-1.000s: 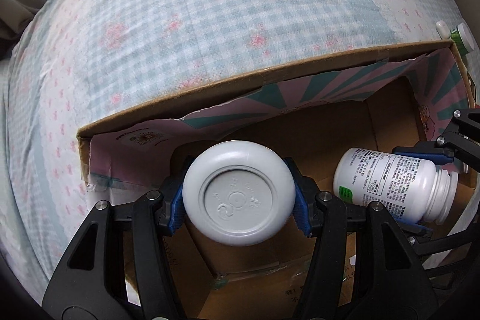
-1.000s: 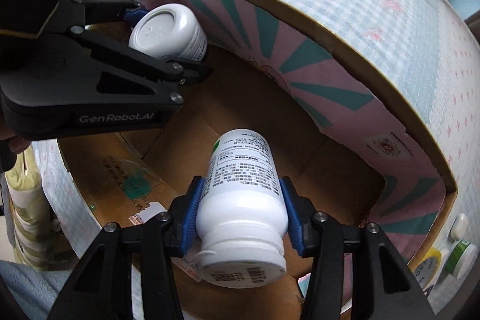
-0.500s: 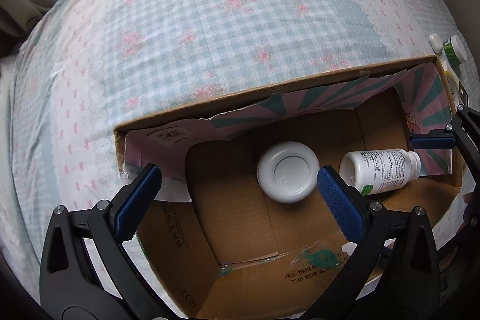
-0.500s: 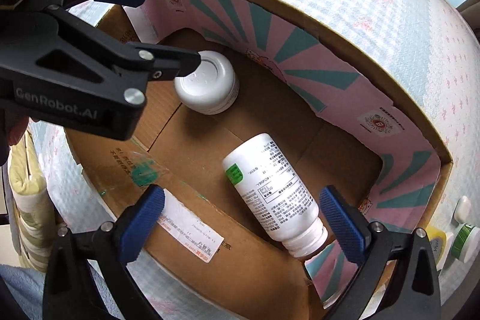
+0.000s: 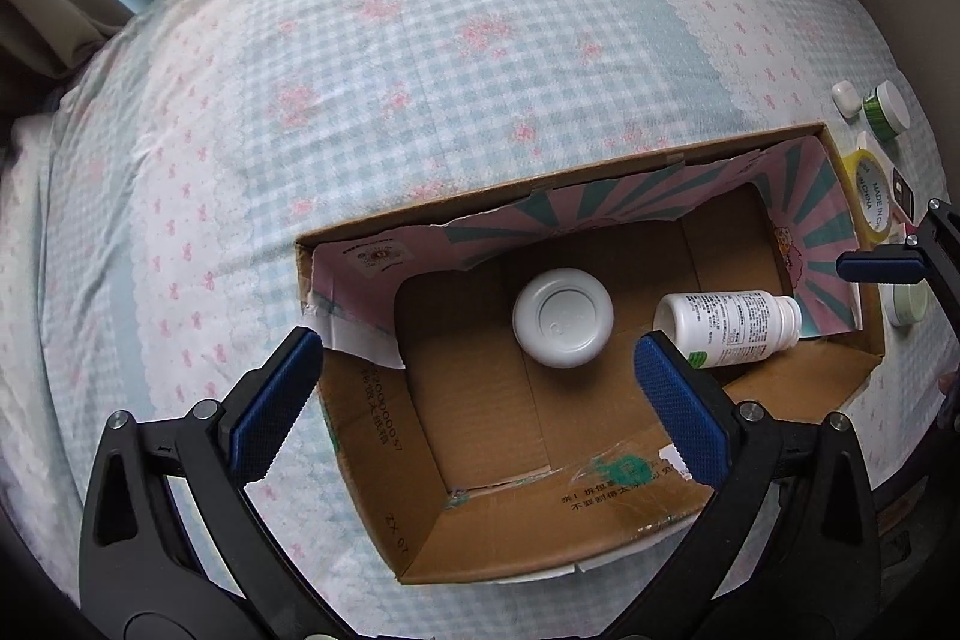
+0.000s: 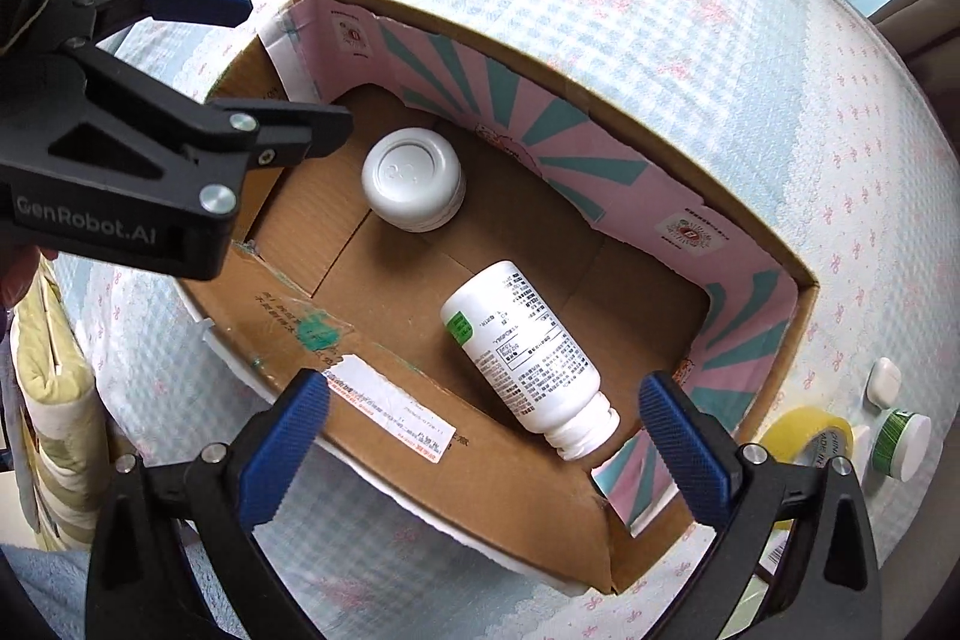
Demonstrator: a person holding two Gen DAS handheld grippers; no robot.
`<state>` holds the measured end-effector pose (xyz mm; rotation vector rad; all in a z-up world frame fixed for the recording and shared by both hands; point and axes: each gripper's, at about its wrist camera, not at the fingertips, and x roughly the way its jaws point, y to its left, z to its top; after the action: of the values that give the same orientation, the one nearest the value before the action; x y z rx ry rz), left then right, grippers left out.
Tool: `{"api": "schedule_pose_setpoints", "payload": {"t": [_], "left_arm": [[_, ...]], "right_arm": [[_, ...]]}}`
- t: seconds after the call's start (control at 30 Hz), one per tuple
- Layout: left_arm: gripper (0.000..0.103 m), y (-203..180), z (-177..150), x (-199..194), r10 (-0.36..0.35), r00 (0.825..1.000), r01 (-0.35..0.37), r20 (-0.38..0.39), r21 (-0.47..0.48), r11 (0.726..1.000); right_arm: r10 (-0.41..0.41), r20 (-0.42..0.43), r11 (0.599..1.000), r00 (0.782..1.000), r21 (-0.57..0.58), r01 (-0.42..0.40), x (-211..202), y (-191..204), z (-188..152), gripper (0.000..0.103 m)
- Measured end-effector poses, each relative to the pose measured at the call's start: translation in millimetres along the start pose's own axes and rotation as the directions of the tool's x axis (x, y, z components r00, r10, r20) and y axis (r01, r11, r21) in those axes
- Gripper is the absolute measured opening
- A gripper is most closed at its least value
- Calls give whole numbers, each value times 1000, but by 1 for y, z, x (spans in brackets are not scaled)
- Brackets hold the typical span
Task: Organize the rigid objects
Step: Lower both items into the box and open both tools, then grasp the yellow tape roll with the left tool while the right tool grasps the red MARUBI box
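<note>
An open cardboard box (image 5: 372, 394) (image 6: 528, 496) with a pink and teal lining lies on the bed. Inside, a white round jar (image 5: 563, 317) (image 6: 413, 178) stands on the box floor, and a white labelled bottle (image 5: 729, 320) (image 6: 528, 358) lies on its side to its right. My left gripper (image 5: 480, 406) is open and empty above the box's near side; it also shows in the right wrist view (image 6: 252, 70). My right gripper (image 6: 486, 448) is open and empty above the box's near wall; one of its fingers (image 5: 882, 265) shows at the right edge of the left wrist view.
Beside the box's right end lie a yellow tape roll (image 5: 870, 196) (image 6: 810, 439), a green jar with a white lid (image 5: 885, 109) (image 6: 903, 445), a small white case (image 5: 846, 97) (image 6: 882, 382) and a pale round lid (image 5: 909, 301). The bedsheet (image 5: 420, 40) is blue-checked with pink flowers. A folded quilt (image 6: 48, 400) lies at left.
Both grippers opened and let go: the jar and the bottle now rest in the box. Both grippers have pulled up and back from the box.
</note>
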<state>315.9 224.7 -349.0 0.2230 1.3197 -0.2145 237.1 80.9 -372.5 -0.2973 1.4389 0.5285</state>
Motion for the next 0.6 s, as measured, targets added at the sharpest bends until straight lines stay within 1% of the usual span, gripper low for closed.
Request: {"api": "schedule_pose_setpoints", "payload": {"t": [0.1,0.17,0.23,0.3,0.43,0.5,0.6], "left_arm": [[103,1,-4,-22,-2,1000,2,21,-3,1000],[103,2,-8,-39,-3,999,4,35,-9,1000],[103,3,-13,-57,-10,998,11,54,-17,1000],[103,3,-20,-75,-1,998,3,68,-25,1000],[103,0,-35,-109,15,995,-11,98,-42,999],[103,-5,-45,-126,6,992,0,123,-56,998],[103,-18,-59,-149,17,986,-5,164,-76,997]], "right_arm": [[-25,-4,999,1000,23,26,-21,-1,-7,103],[-32,14,998,999,51,31,-37,-2,-14,103],[-39,36,995,999,89,35,-56,-6,-13,103],[-51,60,990,997,132,42,-77,-4,-12,103],[-128,133,969,983,228,95,-114,-7,-39,103],[-157,159,955,975,276,109,-132,-9,-53,103],[-210,156,929,965,339,147,-149,-18,-77,103]]}}
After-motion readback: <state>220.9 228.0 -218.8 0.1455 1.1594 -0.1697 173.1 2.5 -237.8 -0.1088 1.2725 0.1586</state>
